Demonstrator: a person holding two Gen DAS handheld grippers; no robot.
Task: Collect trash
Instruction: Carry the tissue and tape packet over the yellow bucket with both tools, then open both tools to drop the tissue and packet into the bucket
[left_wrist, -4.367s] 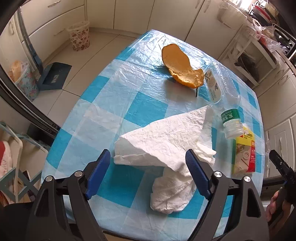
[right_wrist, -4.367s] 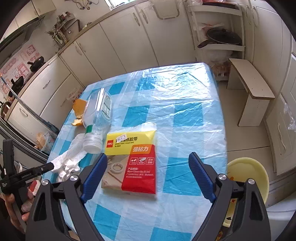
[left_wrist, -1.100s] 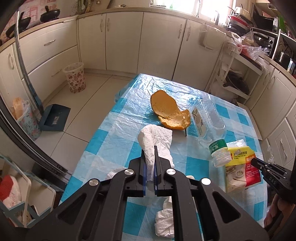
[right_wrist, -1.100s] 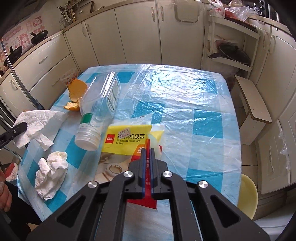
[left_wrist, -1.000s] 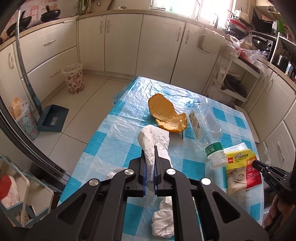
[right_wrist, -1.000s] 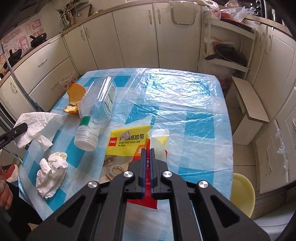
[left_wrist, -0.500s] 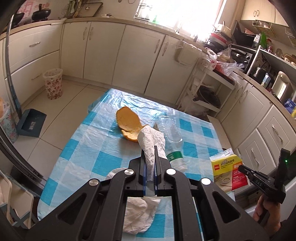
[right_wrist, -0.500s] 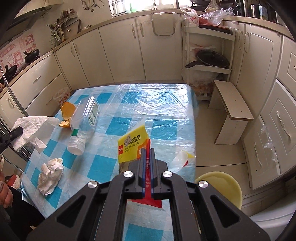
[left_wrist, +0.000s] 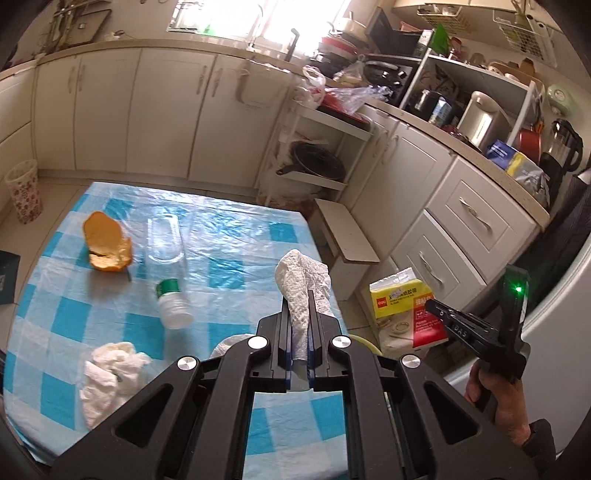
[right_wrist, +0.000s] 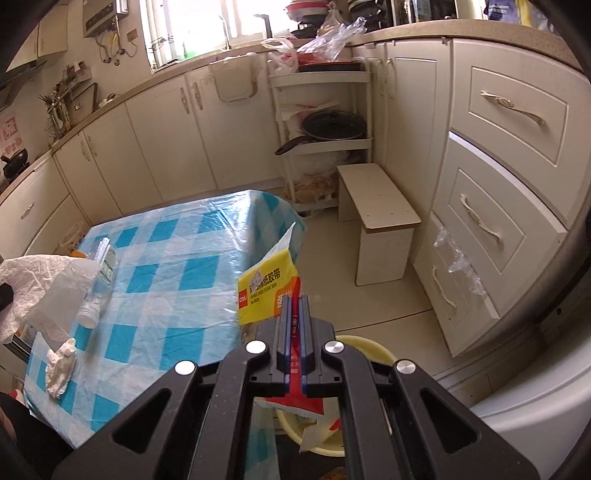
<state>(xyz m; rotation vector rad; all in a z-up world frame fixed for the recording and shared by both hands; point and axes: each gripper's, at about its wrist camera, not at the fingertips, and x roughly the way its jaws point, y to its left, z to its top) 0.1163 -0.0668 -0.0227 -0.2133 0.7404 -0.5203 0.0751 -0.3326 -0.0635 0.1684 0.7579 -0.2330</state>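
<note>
My left gripper (left_wrist: 298, 328) is shut on a white paper towel (left_wrist: 303, 280) and holds it in the air above the table's right edge. My right gripper (right_wrist: 294, 325) is shut on a yellow-and-red tape package (right_wrist: 267, 288), held off the table over a yellow bin (right_wrist: 365, 349) on the floor. The package also shows in the left wrist view (left_wrist: 402, 310). On the blue checked table (left_wrist: 229, 240) lie a crumpled tissue (left_wrist: 109, 373), a clear plastic bottle (left_wrist: 166, 266) on its side and an orange peel (left_wrist: 105, 242).
A wooden stool (right_wrist: 376, 218) stands on the floor right of the table. White cabinets (right_wrist: 495, 173) line the walls. A shelf rack with a pan (right_wrist: 325, 125) stands behind the stool. A patterned waste basket (left_wrist: 22, 190) stands at the far left.
Both grippers have swung to the right, away from the table, carrying the paper towel and the tape package. The package now hangs over the yellow bin.
</note>
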